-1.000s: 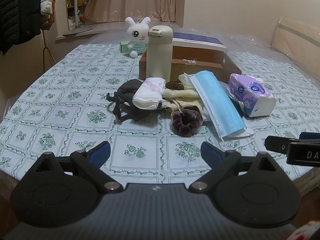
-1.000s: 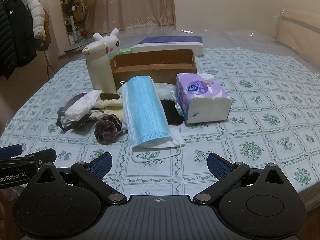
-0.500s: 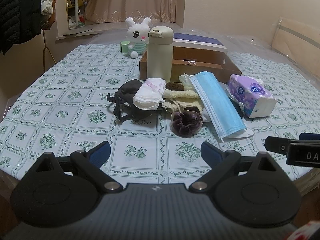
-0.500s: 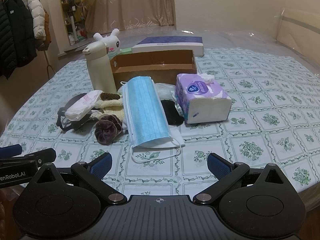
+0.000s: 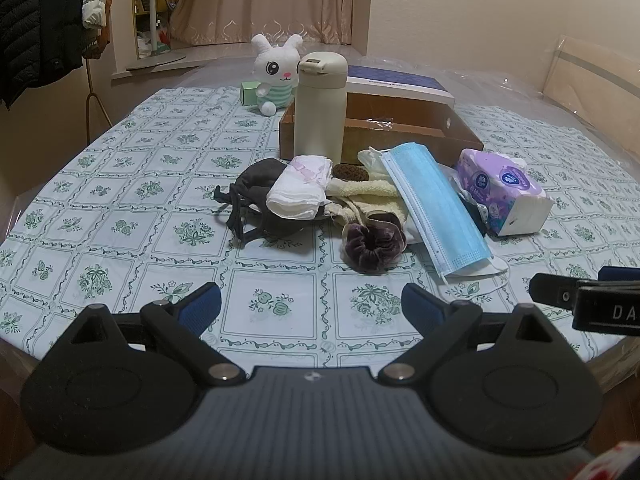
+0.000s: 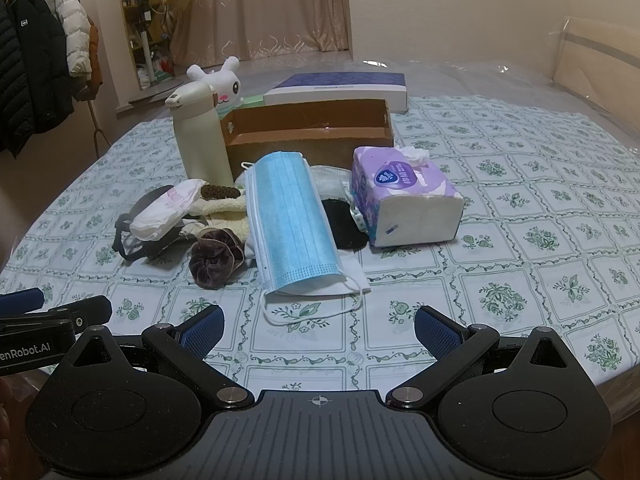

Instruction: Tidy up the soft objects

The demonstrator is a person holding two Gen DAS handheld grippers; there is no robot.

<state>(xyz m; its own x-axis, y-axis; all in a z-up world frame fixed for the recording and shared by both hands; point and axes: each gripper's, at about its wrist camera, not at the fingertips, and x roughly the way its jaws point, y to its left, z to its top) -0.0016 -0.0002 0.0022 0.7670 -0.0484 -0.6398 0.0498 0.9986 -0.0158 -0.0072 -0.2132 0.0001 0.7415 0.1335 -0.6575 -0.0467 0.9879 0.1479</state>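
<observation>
Both claws are hanging at the near edge of the bench (image 6: 520, 208), spread wide with nothing in them. The left claw (image 5: 311, 307) has the purple scrunchie (image 5: 374, 245) pretty much dead ahead, a touch to its right. The right claw (image 6: 319, 327) has the blue face mask (image 6: 292, 224) straight in front, with the mask's ear loop lying just beyond its fingertips.

That mask is the relation I'd watch. Its long axis runs away from the right claw, near end close, far end leaning toward the cardboard box (image 6: 308, 136) behind the pile. So the right claw is clearly nearer to it and could pinch the near short edge by going forward and down. I'd guess the box is where the soft stuff goes.

Rest of the pile: the purple tissue pack (image 6: 404, 196) sits ahead and to the right of the right claw, beside the mask. There's a black thing (image 6: 344, 224) between them, can't tell what it is from here. Ahead-left are the white pad (image 5: 300, 192), cream towel (image 5: 368, 196) and dark grey mask (image 5: 256, 188), all overlapping.

The cream flask (image 5: 320, 108) stands upright right against the box's near-left corner, so anything carried in from the left claw's side has to clear it. The plush bunny (image 5: 276, 72) is well behind.
</observation>
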